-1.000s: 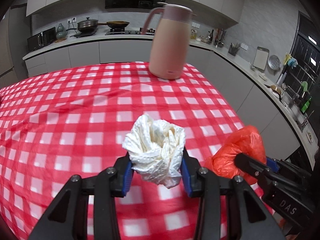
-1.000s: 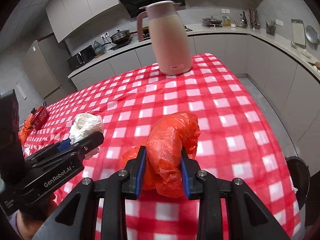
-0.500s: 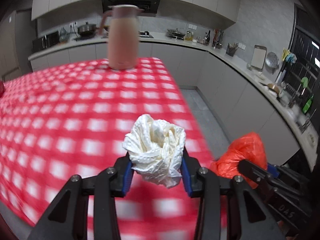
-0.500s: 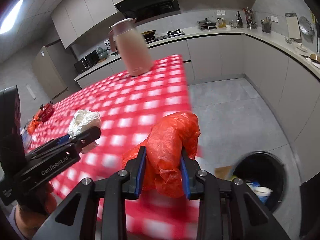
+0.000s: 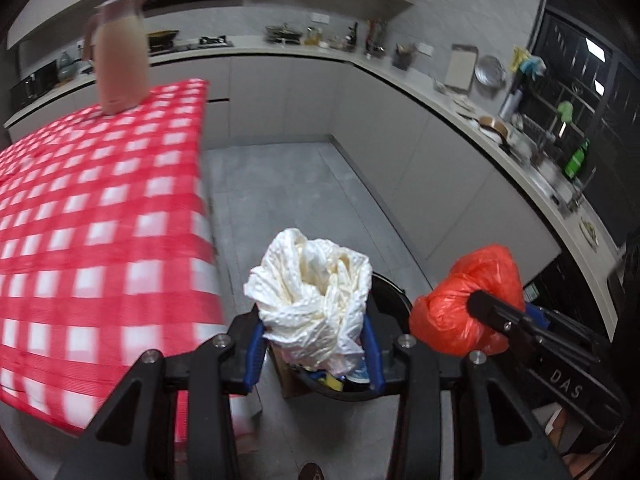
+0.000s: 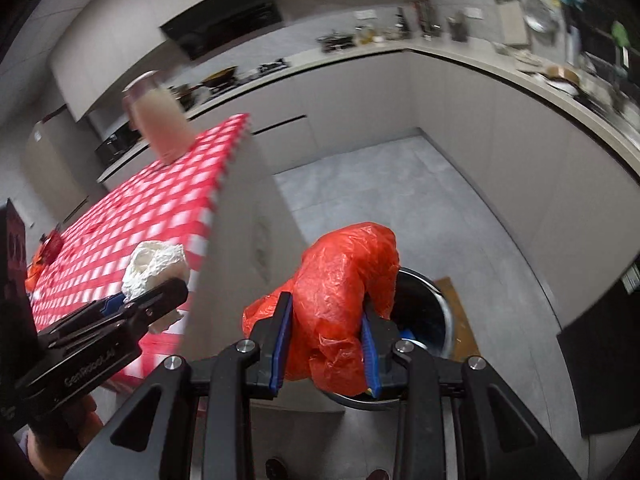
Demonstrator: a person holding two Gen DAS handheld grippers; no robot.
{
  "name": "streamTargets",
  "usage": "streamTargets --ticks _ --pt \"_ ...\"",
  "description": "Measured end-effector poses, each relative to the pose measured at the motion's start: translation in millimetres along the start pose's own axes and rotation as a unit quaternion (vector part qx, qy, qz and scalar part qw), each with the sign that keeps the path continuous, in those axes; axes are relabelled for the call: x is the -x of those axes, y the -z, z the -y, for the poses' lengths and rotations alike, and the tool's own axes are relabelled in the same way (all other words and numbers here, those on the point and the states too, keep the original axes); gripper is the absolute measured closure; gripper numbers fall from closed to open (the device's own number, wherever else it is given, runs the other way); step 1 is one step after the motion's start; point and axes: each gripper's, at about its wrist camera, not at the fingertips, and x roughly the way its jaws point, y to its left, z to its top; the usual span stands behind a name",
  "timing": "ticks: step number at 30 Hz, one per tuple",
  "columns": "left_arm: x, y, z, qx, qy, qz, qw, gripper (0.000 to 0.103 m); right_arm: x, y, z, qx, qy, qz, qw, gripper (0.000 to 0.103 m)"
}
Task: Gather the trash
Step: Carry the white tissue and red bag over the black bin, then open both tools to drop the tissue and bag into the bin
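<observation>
My left gripper [image 5: 314, 344] is shut on a crumpled white paper wad [image 5: 310, 300]. It hangs off the table's right edge, above a round black trash bin [image 5: 390, 300] on the floor; the bin holds some rubbish. My right gripper [image 6: 326, 344] is shut on a scrunched red plastic bag [image 6: 344, 292], also above the trash bin [image 6: 424, 308]. The red plastic bag [image 5: 466, 300] and the right gripper's fingers [image 5: 500, 316] show at the right of the left wrist view. The white paper wad [image 6: 154, 268] shows at the left of the right wrist view.
A table with a red-and-white checked cloth [image 5: 92, 220] lies to the left, with a pink jug [image 5: 118, 76] at its far end. Grey floor [image 5: 288, 192] runs between table and L-shaped counter [image 5: 460, 104]. A flat cardboard piece [image 6: 460, 320] lies beside the bin.
Both grippers have swept right, off the table and out over the floor, each keeping its load. The trash bin has come into view under them.
</observation>
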Motion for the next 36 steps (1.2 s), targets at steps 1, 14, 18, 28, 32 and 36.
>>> streamTargets --ticks 1,14,18,28,32,36 --pt "-4 2 4 -0.003 0.001 -0.005 1.0 0.061 0 1 7 -0.005 0.004 -0.001 1.0 0.07" --pt "-60 33 40 -0.011 -0.021 -0.052 0.9984 0.059 -43 10 56 -0.035 0.027 -0.021 0.999 0.07" --pt "-80 37 41 -0.001 -0.031 -0.056 0.998 0.056 -72 5 62 -0.029 0.021 -0.029 0.999 0.069" --pt "-121 45 39 0.025 -0.046 -0.058 0.997 0.031 -134 -2 80 -0.016 0.008 -0.039 0.999 0.04" --pt "-113 39 44 0.018 -0.055 -0.044 0.9974 0.031 -119 -2 88 -0.02 0.013 -0.023 0.999 0.04" --pt "-91 31 53 0.007 -0.058 -0.029 0.9979 0.031 -100 -5 92 -0.03 0.009 -0.022 0.999 0.04"
